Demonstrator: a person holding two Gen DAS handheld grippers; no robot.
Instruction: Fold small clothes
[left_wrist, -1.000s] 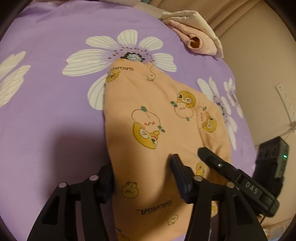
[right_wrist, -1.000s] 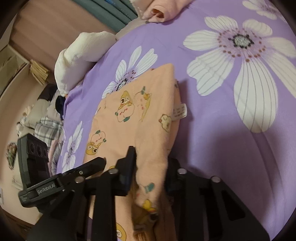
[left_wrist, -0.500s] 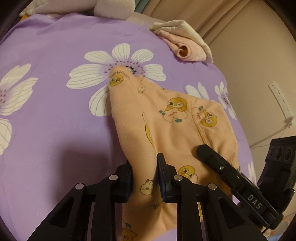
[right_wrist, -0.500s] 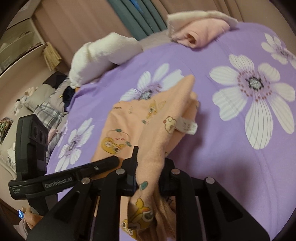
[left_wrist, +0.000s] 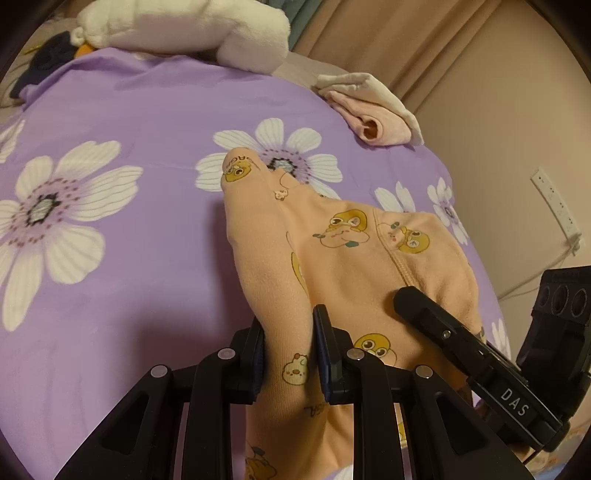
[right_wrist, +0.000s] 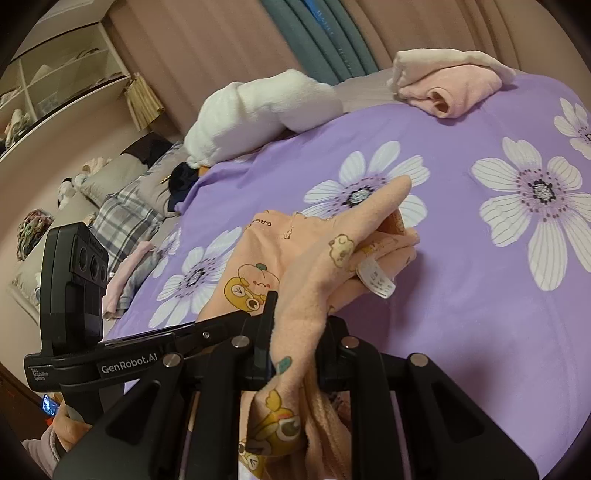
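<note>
A small peach garment (left_wrist: 354, 266) printed with yellow cartoon ducks lies on the purple flowered bedspread (left_wrist: 110, 229). My left gripper (left_wrist: 290, 332) is shut on its near edge and lifts the cloth into a ridge. My right gripper (right_wrist: 295, 325) is shut on the same garment (right_wrist: 314, 258) at its other near corner, lifting it so that a white care label (right_wrist: 376, 277) hangs out. The right gripper's body (left_wrist: 472, 354) shows in the left wrist view, and the left gripper's body (right_wrist: 74, 288) in the right wrist view.
A folded pink and cream garment (left_wrist: 373, 110) lies at the far edge of the bed. A white plush toy (left_wrist: 184, 33) lies by the headboard. Pillows and loose clothes (right_wrist: 125, 214) sit off the left side. A wall with a socket strip (left_wrist: 554, 206) is on the right.
My left gripper closed on the garment's near edge. Both grippers rose and pulled back, lifting the near edge so the flat garment now tents up from the bedspread.
</note>
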